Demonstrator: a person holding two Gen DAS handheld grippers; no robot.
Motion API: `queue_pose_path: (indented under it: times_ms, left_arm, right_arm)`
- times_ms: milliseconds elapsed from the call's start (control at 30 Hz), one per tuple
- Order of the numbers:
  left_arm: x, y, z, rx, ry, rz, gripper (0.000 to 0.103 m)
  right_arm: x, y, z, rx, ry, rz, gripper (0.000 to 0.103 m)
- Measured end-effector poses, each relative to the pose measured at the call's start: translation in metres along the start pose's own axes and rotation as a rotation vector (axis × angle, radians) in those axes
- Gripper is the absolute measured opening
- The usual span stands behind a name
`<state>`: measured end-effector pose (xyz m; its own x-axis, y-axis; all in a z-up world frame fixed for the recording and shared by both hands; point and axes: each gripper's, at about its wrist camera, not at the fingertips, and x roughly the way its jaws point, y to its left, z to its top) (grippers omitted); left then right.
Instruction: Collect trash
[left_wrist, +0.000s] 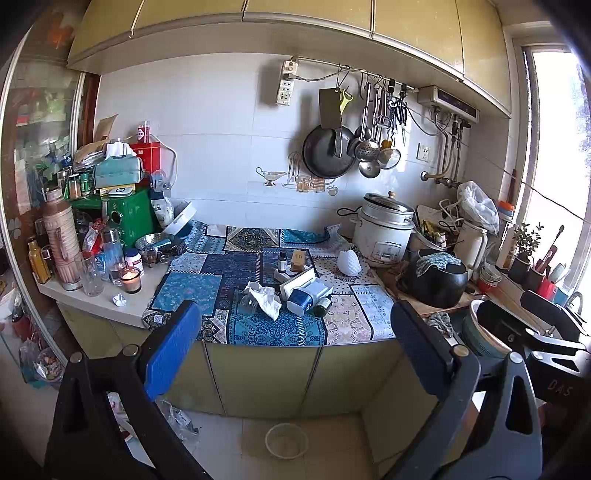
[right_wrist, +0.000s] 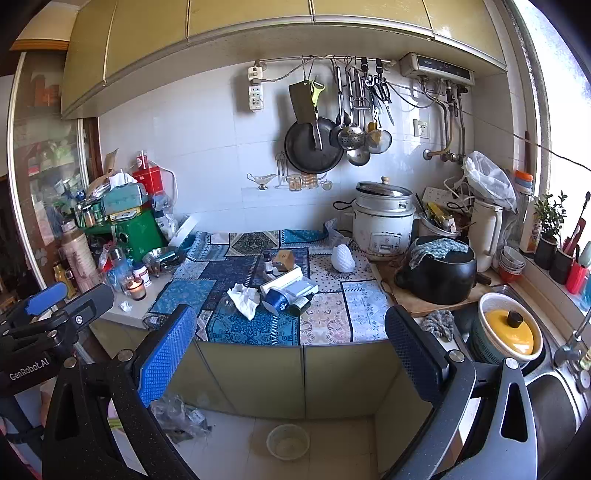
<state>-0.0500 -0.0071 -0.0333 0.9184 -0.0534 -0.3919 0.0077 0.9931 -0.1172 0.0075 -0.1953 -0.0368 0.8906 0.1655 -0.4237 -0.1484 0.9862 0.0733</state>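
Left gripper (left_wrist: 295, 332): mine, spread wide, nothing between its blue pads (left_wrist: 171, 349); held back from the counter, over the floor.
- Tissue (left_wrist: 264, 297), crumpled, white: ahead and just left of centre between my fingers, on the patterned cloth (left_wrist: 269, 328), touching a clear jar (left_wrist: 249, 301) lying on its side. I judge it very light, soft, crushable; any raised fold will do for a pinch, best the loose lower corner away from the jar.
- Paper wad (left_wrist: 119, 300), small: ahead to the left, beyond my left finger, on bare counter beside a lit candle (left_wrist: 130, 277). Light, compressible; take it from the side away from the flame.
- Cup (left_wrist: 287, 440), translucent: below, on the floor. Thin-walled by the look, likely to buckle; take the rim gently.

Right gripper (right_wrist: 290, 330): mine, likewise spread and empty.
- Tissue (right_wrist: 243, 300): ahead, left of centre.
- Wad (right_wrist: 126, 305): far left, past my left finger.
- Plastic wrap (right_wrist: 181, 415), crumpled, clear: low left on the floor. Slippery, springy, I expect; grip a bunched fold.
- Cup (right_wrist: 288, 441): below centre.
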Motion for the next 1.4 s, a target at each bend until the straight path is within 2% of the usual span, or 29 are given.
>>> queue_pose_path:
  times_ms: [467,1400]
  left_arm:
    - [-0.003,0.0,0.0,-0.006,-0.011,-0.013,0.103]
    - [0.016,0.01,0.001,-0.004,0.011,-0.028,0.103]
  right_arm:
    - [-0.004,0.003,-0.004,-0.007,-0.009,-0.014,0.101]
    - [0.01,0.005,0.001,0.001,-0.006,-0.021,0.101]
